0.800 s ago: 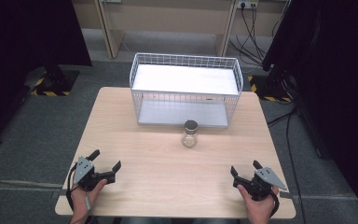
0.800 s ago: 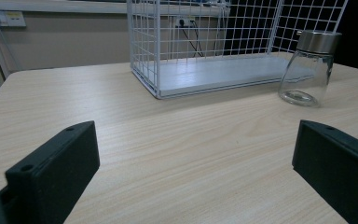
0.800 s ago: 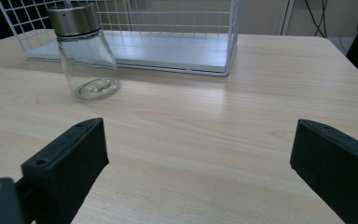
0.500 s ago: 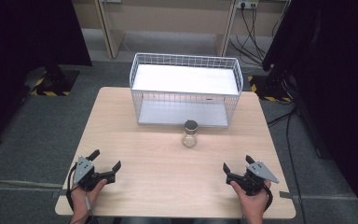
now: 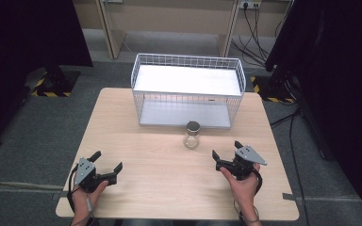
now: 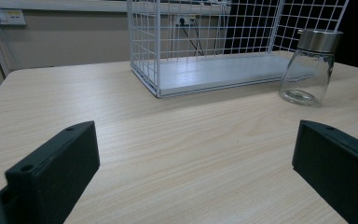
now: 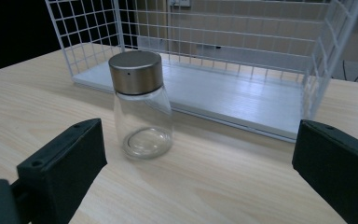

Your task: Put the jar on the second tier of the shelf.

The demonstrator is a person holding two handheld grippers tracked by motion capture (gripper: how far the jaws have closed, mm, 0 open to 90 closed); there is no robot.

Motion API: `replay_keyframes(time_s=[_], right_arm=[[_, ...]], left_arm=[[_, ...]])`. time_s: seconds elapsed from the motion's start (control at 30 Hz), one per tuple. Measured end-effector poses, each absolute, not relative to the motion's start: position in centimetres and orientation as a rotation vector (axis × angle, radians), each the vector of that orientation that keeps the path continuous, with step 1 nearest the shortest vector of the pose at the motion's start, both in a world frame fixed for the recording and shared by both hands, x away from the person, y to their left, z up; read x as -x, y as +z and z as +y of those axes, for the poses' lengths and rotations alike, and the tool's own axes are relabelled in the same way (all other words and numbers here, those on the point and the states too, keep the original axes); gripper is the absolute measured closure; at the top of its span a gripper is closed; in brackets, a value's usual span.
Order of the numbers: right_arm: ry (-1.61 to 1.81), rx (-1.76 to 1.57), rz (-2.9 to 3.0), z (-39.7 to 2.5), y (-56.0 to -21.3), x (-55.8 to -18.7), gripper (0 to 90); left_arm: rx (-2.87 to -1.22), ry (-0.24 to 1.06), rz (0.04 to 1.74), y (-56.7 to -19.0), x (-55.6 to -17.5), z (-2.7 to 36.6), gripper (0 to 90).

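Observation:
A small clear glass jar [image 5: 192, 135] with a metal lid stands upright on the wooden table [image 5: 136, 141], just in front of a white wire basket [image 5: 187, 89]. My right gripper [image 5: 226, 154] is open, a short way to the jar's near right, with nothing between its jaws. From the right gripper view the jar [image 7: 141, 107] is close ahead, left of centre. My left gripper [image 5: 107, 162] rests open near the table's front left corner. The left gripper view has the jar [image 6: 309, 67] far off at the right, beside the basket [image 6: 205, 46].
The basket [image 7: 242, 56] has a white floor and stands at the table's back edge. Dark curtains hang at both sides, and cables [image 5: 259, 21] lie on the grey floor beyond the table. Bare tabletop lies between the two grippers.
My right gripper has moved forward and left, away from the front right corner and closer to the jar. The left gripper has stayed in place.

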State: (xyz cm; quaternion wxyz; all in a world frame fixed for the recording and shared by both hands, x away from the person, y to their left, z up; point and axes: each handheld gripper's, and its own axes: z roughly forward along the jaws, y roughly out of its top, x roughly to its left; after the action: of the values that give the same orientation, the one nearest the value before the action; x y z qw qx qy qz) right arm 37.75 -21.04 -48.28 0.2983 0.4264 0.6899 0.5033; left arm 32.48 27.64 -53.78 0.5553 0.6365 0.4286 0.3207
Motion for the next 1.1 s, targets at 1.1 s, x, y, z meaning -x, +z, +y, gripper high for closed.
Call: replay_keyframes(time_s=[1.1], right_arm=[[1.355,-1.068,1.894,-13.8,-48.6,-44.9,15.4]], left_arm=[[-1.511,0.746,1.002,-53.8,-32.5,27.5,0.3]])
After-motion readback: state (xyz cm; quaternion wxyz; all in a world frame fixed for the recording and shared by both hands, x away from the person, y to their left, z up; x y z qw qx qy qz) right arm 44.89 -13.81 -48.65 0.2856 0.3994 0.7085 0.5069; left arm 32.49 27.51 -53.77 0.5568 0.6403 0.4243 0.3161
